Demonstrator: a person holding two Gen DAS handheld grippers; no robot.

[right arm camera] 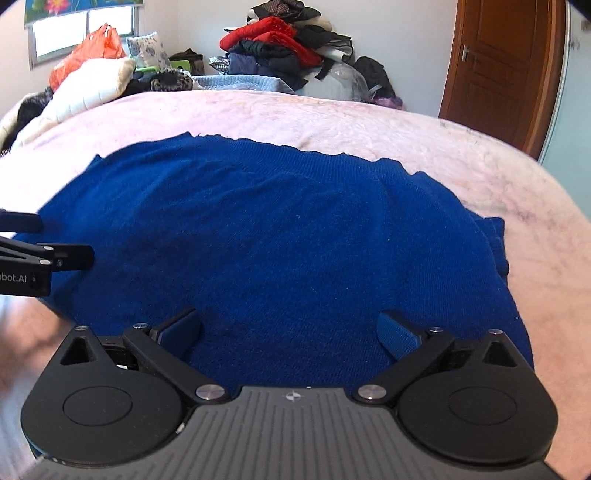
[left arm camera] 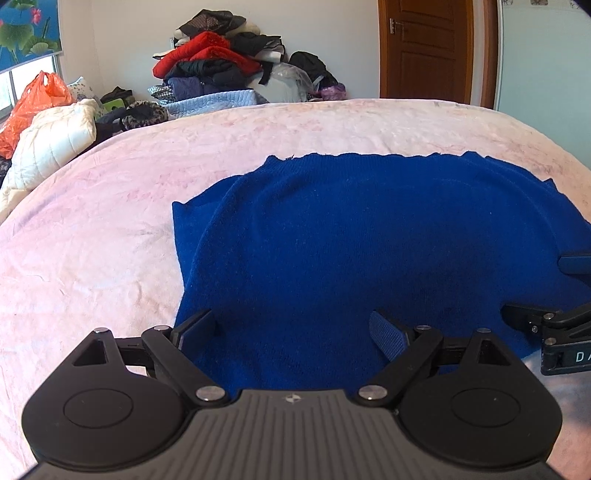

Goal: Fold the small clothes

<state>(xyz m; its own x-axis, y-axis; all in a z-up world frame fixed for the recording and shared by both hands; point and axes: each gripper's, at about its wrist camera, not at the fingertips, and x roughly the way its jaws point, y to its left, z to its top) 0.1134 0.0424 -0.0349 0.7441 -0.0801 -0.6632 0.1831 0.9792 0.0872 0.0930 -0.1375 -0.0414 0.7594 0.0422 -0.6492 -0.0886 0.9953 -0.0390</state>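
The left gripper (left arm camera: pixel 293 332) was spread wide, its two blue-padded fingers (left arm camera: pixel 386 338) well apart and holding nothing, poised over the near edge of a royal-blue knit sweater (left arm camera: pixel 351 236). The right gripper (right arm camera: pixel 290 334) stood the same way, jaws wide and empty, above the near right part of the same sweater (right arm camera: pixel 266 236). Each tool showed in the other's view: the right gripper (left arm camera: pixel 546 291) came in at the right edge of the left wrist view, and the left gripper (right arm camera: pixel 55 240) at the left edge of the right wrist view, both over the blue knit. The sweater lay spread fairly flat on a pale pink bedspread (left arm camera: pixel 92 236), its far edge uneven and a narrower part folded along its left side. Beyond the bed's far edge a tall pile of clothes (left arm camera: pixel 218 62), red and dark garments among them, rose against the white wall. To the left lay a white quilted duvet (left arm camera: pixel 51 144) and an orange plastic bag (left arm camera: pixel 33 103) beneath a window with a flower-printed blind (left arm camera: pixel 26 29). A brown wooden door (left arm camera: pixel 424 48) stood at the far right.
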